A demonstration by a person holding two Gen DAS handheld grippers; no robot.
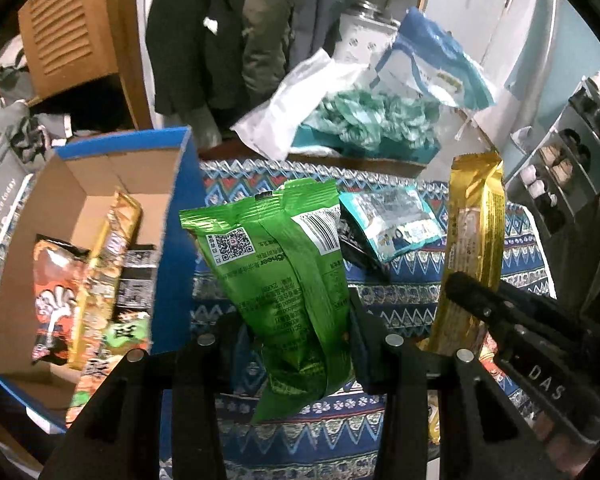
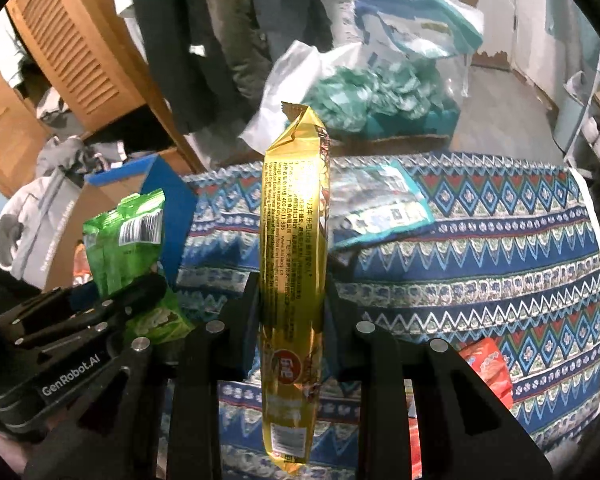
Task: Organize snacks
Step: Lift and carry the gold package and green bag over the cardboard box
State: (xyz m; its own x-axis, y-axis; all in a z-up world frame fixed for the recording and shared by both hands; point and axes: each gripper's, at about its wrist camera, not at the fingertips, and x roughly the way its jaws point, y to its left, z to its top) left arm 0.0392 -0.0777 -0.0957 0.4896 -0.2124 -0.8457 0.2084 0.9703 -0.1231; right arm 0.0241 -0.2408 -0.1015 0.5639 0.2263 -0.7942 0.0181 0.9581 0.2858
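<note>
Your left gripper (image 1: 300,320) clamps the green snack bag (image 1: 284,280) above the patterned cloth (image 1: 400,292); your right gripper (image 2: 294,304) pinches the gold packet (image 2: 294,240) upright. The blue-edged box (image 1: 180,216) of snacks sits left; a teal pouch (image 1: 392,220) lies beyond.

Beside the blue-sided brown cardboard box (image 1: 100,184), a green packet (image 1: 284,280) and gold packet (image 2: 294,264) hang over the blue zigzag-patterned cloth (image 2: 480,260).
</note>
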